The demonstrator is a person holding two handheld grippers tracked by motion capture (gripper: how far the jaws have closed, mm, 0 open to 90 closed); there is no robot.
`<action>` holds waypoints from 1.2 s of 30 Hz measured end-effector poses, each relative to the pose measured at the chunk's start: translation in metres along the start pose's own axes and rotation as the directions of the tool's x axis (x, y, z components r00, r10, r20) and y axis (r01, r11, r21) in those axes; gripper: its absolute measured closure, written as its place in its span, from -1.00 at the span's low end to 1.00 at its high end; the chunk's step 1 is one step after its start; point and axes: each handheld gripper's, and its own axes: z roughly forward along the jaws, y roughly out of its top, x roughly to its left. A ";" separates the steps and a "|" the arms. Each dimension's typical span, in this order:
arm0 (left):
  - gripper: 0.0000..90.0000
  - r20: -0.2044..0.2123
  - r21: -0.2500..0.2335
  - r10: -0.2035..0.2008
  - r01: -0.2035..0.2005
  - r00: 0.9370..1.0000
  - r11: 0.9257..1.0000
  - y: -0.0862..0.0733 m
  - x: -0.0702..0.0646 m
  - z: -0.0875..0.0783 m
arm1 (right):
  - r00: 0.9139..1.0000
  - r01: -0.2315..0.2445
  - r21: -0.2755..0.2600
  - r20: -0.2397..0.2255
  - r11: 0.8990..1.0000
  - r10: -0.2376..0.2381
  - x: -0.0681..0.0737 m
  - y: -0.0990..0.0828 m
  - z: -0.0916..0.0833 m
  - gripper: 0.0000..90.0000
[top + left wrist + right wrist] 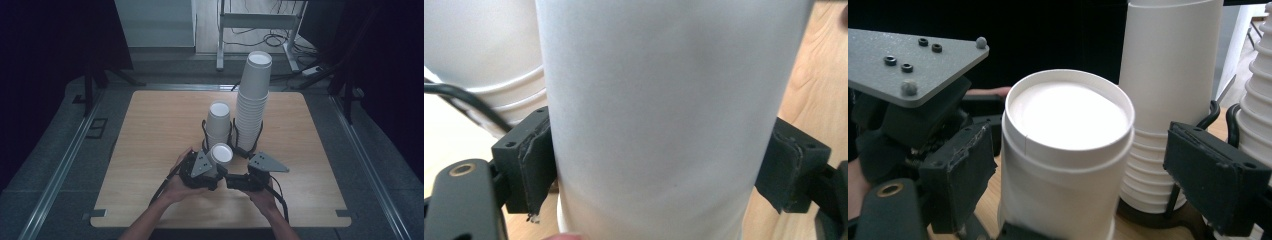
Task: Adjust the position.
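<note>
Both forearms come in from the near edge and meet at mid-table. The left gripper (212,167) is clamped, both pads pressing a paper cup (221,154). The right gripper (1098,185) stands with jaws apart, its right pad clear.

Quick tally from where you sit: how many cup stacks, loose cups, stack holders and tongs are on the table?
Cup stacks: 2, tall stack and short stack
Loose cups: 1, single cup
Black wire holders: 2, and
Tongs: 2, left tongs and right tongs
Total: 7

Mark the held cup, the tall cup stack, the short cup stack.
held cup (221,152), high view, upturned base
tall cup stack (252,105), high view, side wall
short cup stack (218,122), high view, side wall
</note>
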 end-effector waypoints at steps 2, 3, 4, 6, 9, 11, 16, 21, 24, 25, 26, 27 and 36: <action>-0.65 -0.010 0.018 0.022 -0.022 1.000 1.000 0.000 0.002 -0.002 | 1.000 -0.001 0.006 -0.002 1.000 0.001 -0.001 0.000 -0.002 -0.72; -0.65 -0.014 0.028 0.029 -0.029 0.999 0.999 0.000 0.002 -0.003 | 1.000 0.000 0.008 -0.005 1.000 0.000 -0.001 0.000 -0.003 -0.72; -0.65 -0.018 0.040 0.041 -0.040 0.999 0.998 -0.001 0.003 -0.004 | 1.000 0.001 0.012 -0.007 1.000 -0.001 -0.001 0.000 -0.004 -0.72; -0.65 -0.024 0.057 0.056 -0.055 0.998 0.997 -0.001 0.003 -0.005 | 1.000 -0.003 0.019 -0.019 1.000 0.003 0.000 -0.001 -0.005 -0.71; -0.65 -0.038 0.089 0.091 -0.087 0.995 0.992 -0.002 0.002 -0.006 | 1.000 -0.007 0.022 -0.024 1.000 0.007 0.000 0.000 -0.004 -0.72; -0.65 -0.043 0.106 0.112 -0.107 0.993 0.989 -0.002 0.001 -0.005 | 1.000 -0.007 0.025 -0.026 1.000 0.008 0.000 0.000 -0.003 -0.72; -0.65 -0.047 0.142 0.157 -0.149 0.986 0.978 -0.002 -0.001 -0.002 | 0.999 0.002 0.078 -0.047 0.997 0.002 -0.003 0.005 0.004 -0.77; -0.65 -0.043 0.148 0.180 -0.172 0.983 0.974 0.001 -0.004 -0.002 | 0.998 -0.002 0.129 -0.070 0.992 0.011 -0.007 0.005 0.010 -0.81; -0.65 -0.038 0.144 0.191 -0.184 0.981 0.972 0.002 -0.005 -0.003 | 0.995 -0.011 0.163 -0.099 0.987 0.027 -0.011 0.004 0.015 -0.81; -0.65 -0.035 0.144 0.198 -0.191 0.980 0.971 0.003 -0.006 -0.003 | 0.993 -0.011 0.169 -0.111 0.986 0.030 -0.012 0.003 0.017 -0.80; -0.65 -0.032 0.141 0.201 -0.195 0.979 0.971 0.004 -0.006 -0.003 | 0.992 -0.013 0.174 -0.122 0.985 0.035 -0.013 0.003 0.019 -0.79; -0.65 -0.029 0.139 0.201 -0.195 0.979 0.971 0.004 -0.007 -0.003 | 0.990 -0.016 0.179 -0.132 0.984 0.040 -0.013 0.003 0.021 -0.75; -0.66 -0.005 0.125 0.201 -0.198 0.980 0.972 0.008 -0.011 -0.001 | 0.983 -0.003 0.170 -0.179 0.985 0.034 -0.010 -0.001 0.031 -0.55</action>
